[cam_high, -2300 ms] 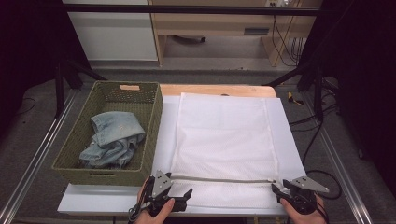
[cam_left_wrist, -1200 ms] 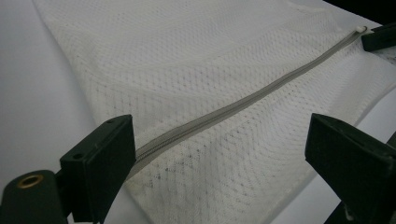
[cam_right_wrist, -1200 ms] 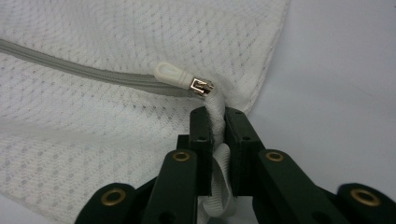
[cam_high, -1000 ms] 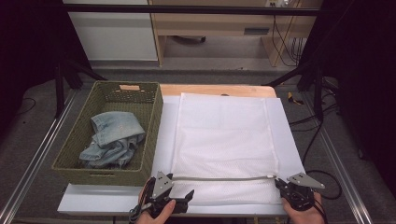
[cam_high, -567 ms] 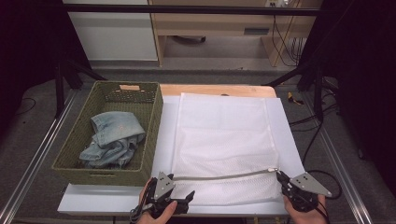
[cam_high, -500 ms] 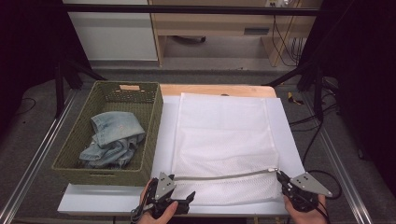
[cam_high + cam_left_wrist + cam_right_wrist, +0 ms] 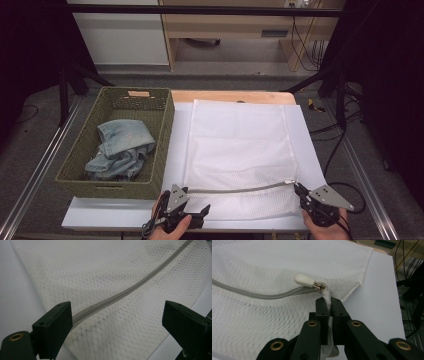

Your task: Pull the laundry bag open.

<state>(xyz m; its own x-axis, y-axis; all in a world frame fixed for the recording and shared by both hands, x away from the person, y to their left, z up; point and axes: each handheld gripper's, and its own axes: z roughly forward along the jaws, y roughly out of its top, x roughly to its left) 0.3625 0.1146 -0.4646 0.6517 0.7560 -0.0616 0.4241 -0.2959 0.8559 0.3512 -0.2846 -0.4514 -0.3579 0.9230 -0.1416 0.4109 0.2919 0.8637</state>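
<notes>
A white mesh laundry bag [image 7: 240, 145] lies flat on a white board, its grey zipper [image 7: 240, 189] running across its near end. My right gripper [image 7: 300, 190] [image 7: 328, 302] is shut on a pinch of the bag's fabric at the zipper's right end, just below the white zipper pull [image 7: 304, 280]. That end is raised a little, so the zipper slopes up to the right. My left gripper [image 7: 196, 211] [image 7: 120, 327] hovers open at the bag's near left corner. Its wide jaws straddle the zipper [image 7: 125, 292] without touching it.
A green woven basket [image 7: 165, 125] stands left of the bag with folded blue jeans [image 7: 122, 147] inside. The white board [image 7: 310, 145] ends close to my hands at the table's near edge. Black stand legs and cables sit off the table at the right.
My right gripper has shifted slightly away and up with the bag's corner, so the zipper's right end has risen from level to slanted. The left gripper has stayed put.
</notes>
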